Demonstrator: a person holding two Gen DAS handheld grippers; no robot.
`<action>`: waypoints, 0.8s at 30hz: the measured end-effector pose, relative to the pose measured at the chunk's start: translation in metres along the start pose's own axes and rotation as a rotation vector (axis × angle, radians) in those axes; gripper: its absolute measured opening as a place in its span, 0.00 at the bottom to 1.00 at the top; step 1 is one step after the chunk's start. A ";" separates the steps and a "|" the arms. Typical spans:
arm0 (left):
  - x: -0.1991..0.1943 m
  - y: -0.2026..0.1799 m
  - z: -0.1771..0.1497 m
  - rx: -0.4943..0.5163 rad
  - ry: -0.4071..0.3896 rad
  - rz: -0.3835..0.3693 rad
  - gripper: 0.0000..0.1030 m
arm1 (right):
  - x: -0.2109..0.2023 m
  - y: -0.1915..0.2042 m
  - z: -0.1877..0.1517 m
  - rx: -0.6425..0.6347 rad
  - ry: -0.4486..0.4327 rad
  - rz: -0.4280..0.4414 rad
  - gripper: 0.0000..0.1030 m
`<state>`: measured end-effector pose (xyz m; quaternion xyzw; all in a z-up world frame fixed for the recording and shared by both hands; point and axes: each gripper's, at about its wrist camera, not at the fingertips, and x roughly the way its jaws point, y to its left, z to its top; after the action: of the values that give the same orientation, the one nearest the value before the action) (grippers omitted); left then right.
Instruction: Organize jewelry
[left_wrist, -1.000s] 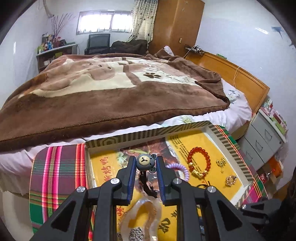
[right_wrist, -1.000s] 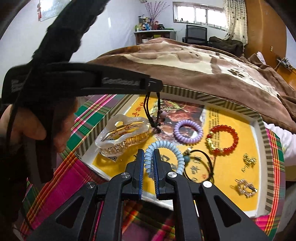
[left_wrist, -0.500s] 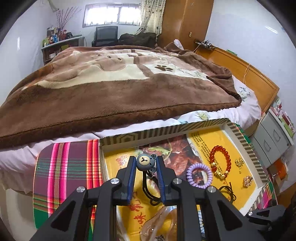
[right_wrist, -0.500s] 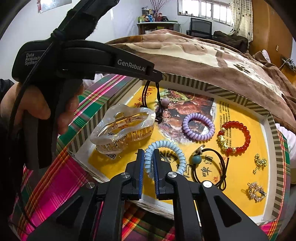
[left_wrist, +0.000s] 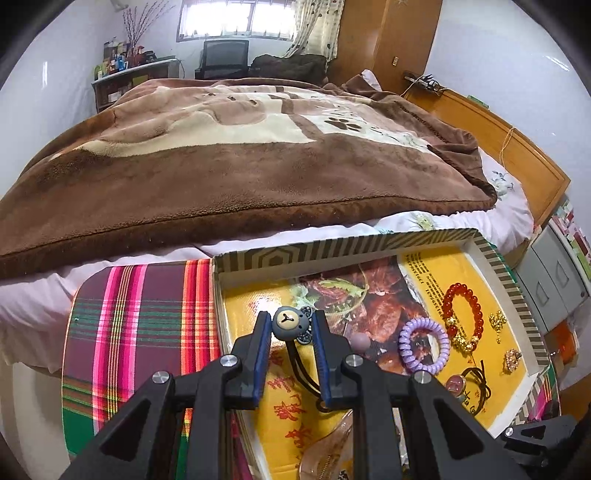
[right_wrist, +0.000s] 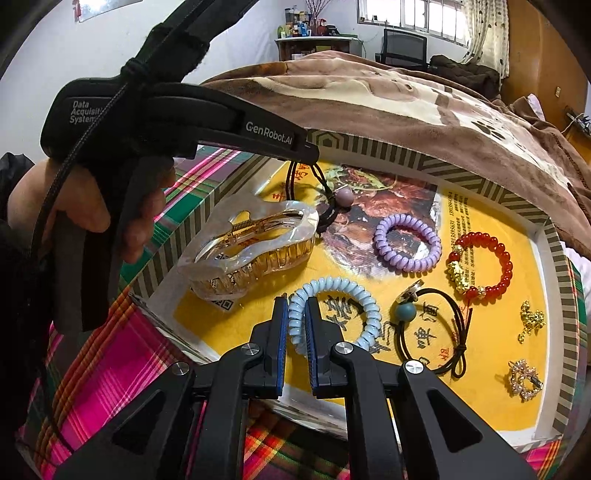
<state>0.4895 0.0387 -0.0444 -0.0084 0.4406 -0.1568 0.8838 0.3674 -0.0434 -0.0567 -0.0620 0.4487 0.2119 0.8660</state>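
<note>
My left gripper is shut on a bear-head hair tie and holds it above the tray's left end; its black cord and mauve bead hang down to the tray. My right gripper is shut on a pale blue coil hair tie at the near rim of the yellow-lined tray. In the tray lie a clear claw clip, a purple coil tie, a red bead bracelet, a black tie with a teal bead and two small gold brooches.
The tray sits on a plaid cloth beside a bed with a brown blanket. The left hand-held gripper body reaches over the tray's left side in the right wrist view. Grey drawers stand at the right.
The left gripper has moved left along the tray with the bear hair tie. The right gripper stays shut on the blue coil tie, and has moved slightly closer to the tray.
</note>
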 end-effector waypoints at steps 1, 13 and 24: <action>0.001 0.000 0.000 0.000 0.006 0.003 0.22 | 0.001 0.001 -0.001 0.000 0.002 0.000 0.09; 0.005 0.000 0.000 -0.014 0.023 -0.010 0.36 | 0.002 -0.002 0.000 0.012 0.007 -0.014 0.10; -0.005 -0.003 -0.002 -0.022 0.017 -0.011 0.54 | -0.004 -0.010 -0.002 0.043 -0.013 -0.017 0.35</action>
<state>0.4841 0.0374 -0.0415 -0.0190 0.4497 -0.1569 0.8791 0.3679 -0.0546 -0.0555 -0.0460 0.4470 0.1952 0.8718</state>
